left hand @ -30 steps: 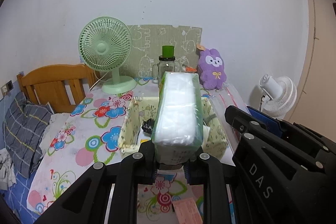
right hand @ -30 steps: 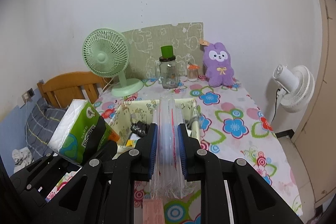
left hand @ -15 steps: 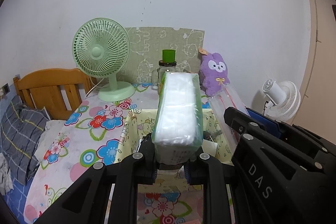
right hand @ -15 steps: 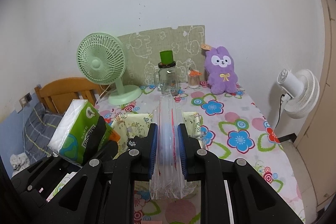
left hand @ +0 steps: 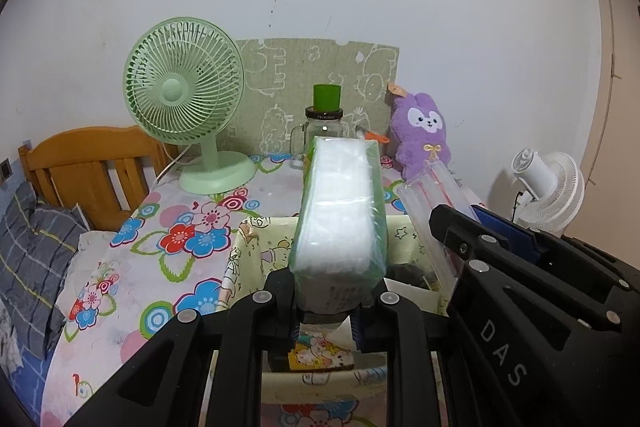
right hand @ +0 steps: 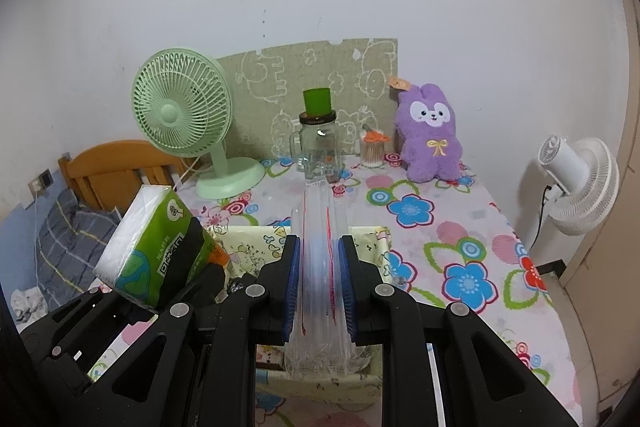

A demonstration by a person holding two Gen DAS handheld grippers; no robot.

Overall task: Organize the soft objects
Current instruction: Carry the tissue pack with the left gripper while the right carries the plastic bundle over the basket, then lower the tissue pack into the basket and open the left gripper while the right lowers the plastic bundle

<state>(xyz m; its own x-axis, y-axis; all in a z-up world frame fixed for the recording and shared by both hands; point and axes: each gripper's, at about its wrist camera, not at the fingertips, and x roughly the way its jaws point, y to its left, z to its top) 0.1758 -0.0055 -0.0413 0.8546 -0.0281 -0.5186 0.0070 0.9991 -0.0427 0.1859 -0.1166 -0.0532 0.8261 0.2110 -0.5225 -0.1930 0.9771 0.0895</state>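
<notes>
Left wrist view: both grippers have advanced; the left gripper (left hand: 326, 311) clamps the tissue pack (left hand: 340, 211), the right gripper (right hand: 319, 291) pinches clear bags (right hand: 318, 227), probably above the fabric bin (left hand: 256, 239).

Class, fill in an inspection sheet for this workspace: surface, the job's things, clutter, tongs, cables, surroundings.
Surface: floral tablecloth, with a fabric bin at its near edge.
Job's things: tissue pack and clear bag stack, both held above the bin.
Clutter: green fan, glass jar, purple plush, swab cup.
Tongs: left tongs shut on the tissue pack; right tongs shut on the bag stack.
Cables: green fan's cord; white fan's cord.
Surroundings: wooden headboard, white fan, wall.
</notes>
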